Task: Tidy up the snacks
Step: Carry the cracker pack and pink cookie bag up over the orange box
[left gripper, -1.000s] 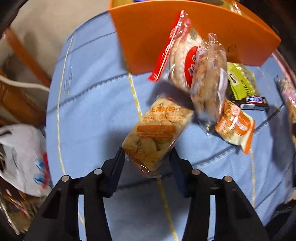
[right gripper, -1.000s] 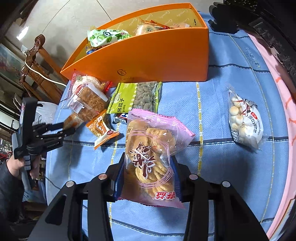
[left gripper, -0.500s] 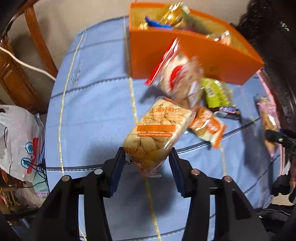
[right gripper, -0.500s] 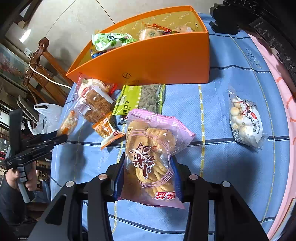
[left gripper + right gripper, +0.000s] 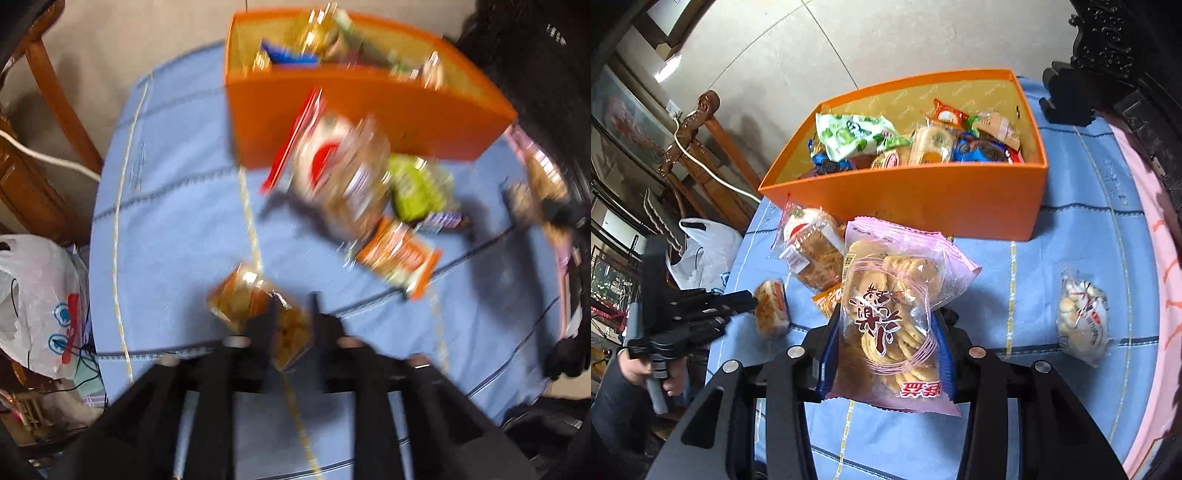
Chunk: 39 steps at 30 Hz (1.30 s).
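My left gripper (image 5: 291,325) is shut on a clear biscuit packet with an orange label (image 5: 255,302), which hangs tilted above the blue tablecloth; this view is blurred. From the right wrist view the left gripper (image 5: 750,299) and its packet (image 5: 770,308) sit at the left. My right gripper (image 5: 886,350) is shut on a pink bag of round crackers (image 5: 890,314), held upright over the cloth. Behind both stands the orange box (image 5: 923,199), open-topped and holding several snacks. Its front wall (image 5: 369,110) faces the left gripper.
Loose on the cloth lie a red-labelled cracker pack (image 5: 812,251), a green packet (image 5: 413,188), a small orange packet (image 5: 399,254) and a white bag of ball biscuits (image 5: 1082,325). A white plastic bag (image 5: 33,295) and a wooden chair (image 5: 55,96) stand left; dark carved furniture (image 5: 1126,55) right.
Both grippers have risen with their packets, so the box's inside now shows. The biscuit packet has swung left and lower in the left jaws. The left view has blurred.
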Available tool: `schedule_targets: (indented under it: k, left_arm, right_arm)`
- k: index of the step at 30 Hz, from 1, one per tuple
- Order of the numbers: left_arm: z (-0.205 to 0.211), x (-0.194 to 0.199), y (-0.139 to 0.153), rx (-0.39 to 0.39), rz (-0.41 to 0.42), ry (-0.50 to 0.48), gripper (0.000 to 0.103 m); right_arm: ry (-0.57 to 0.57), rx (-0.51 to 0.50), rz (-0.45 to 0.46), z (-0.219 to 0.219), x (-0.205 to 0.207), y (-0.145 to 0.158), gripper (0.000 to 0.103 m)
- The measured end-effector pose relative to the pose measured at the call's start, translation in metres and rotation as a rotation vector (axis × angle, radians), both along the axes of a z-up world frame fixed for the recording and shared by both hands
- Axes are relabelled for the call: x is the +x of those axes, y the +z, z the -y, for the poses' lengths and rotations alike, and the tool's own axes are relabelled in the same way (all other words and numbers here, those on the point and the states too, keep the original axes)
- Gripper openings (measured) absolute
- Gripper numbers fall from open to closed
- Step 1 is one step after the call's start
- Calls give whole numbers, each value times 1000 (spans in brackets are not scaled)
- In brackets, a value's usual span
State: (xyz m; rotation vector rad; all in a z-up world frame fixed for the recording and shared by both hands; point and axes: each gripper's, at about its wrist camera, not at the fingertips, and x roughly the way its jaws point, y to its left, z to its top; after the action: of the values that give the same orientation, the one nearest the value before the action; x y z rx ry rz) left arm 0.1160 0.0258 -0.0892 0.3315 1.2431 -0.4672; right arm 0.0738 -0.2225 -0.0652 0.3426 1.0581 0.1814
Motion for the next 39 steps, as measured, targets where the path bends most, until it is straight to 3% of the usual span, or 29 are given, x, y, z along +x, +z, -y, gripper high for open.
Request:
schedule_targets:
  k: [1, 4, 6, 9, 11, 14, 16, 17, 21, 26, 30, 35, 39]
  left_arm:
    - [-8, 0, -6, 9, -12, 11, 54]
    - [-29, 0, -8, -10, -23, 96, 59]
    - [-40, 3, -6, -37, -32, 185, 72]
    - [-40, 9, -14, -84, -84, 281, 76]
    - [-31, 15, -28, -49, -109, 338, 76]
    - [-19, 24, -43, -8, -125, 423, 76]
    - [-10, 27, -57, 54, -157, 435, 53]
    - [-9, 27, -61, 66, -174, 443, 47]
    - [-10, 17, -60, 105, -166, 454, 46]
    - [-9, -3, -20, 46, -94, 419, 45]
    - [2, -6, 24, -21, -25, 383, 45]
    - [45, 25, 95, -134, 94, 295, 45]
    - [77, 64, 128, -174, 149, 246, 46]
  right_arm:
    - [1, 1, -7, 0, 0, -2, 44]
    - [-2, -1, -26, -3, -2, -10, 44]
    - [0, 2, -34, -5, -1, -14, 44]
    - [12, 7, -41, -12, 0, -17, 44]
    - [24, 6, -42, -18, 2, -17, 44]
    - [46, 1, -37, -26, 0, -14, 44]
    - [51, 0, -41, -25, -2, -14, 44]
    - [49, -1, -42, -24, -4, -14, 44]
    - [32, 3, -42, -17, -12, -14, 44]
    - [17, 4, -24, -10, -17, -11, 44]
    - [14, -16, 36, -7, -10, 9, 44]
    - [-25, -58, 151, 7, 26, 50, 44]
    - [-63, -81, 207, 16, 62, 71, 44]
